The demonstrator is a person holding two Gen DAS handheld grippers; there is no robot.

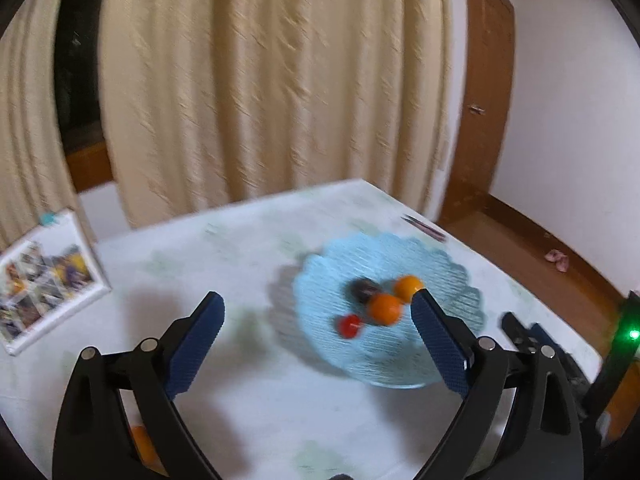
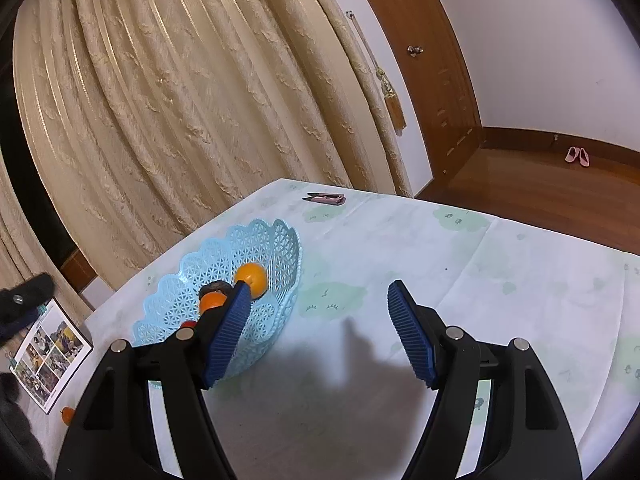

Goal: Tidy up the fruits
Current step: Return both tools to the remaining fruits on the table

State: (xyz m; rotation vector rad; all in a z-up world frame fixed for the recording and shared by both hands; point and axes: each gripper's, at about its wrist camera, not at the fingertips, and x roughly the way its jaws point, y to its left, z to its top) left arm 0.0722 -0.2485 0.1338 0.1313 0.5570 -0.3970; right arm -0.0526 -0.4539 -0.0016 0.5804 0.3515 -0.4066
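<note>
A light-blue lattice basket point(image 1: 452, 280) point(image 2: 276, 248) stands on the table. In it lie two orange fruits point(image 1: 385, 309) point(image 1: 407, 287), a dark fruit point(image 1: 362, 290) and a small red fruit point(image 1: 349, 326). In the right wrist view one orange fruit point(image 2: 252, 277) shows fully; another point(image 2: 212, 301) and the dark fruit point(image 2: 216, 287) are partly behind my finger. My left gripper point(image 1: 318, 300) is open and empty, above the table left of the basket. My right gripper point(image 2: 318, 292) is open and empty, right of the basket. One more orange fruit point(image 1: 142, 444) point(image 2: 68, 414) lies on the table by the left gripper.
A photo sheet point(image 1: 44, 276) point(image 2: 48, 356) lies at the table's left. A small pink clipper point(image 2: 326, 199) point(image 1: 426, 228) lies near the far edge. Curtains hang behind the table. The right gripper's body point(image 1: 532, 340) shows at the right of the left view.
</note>
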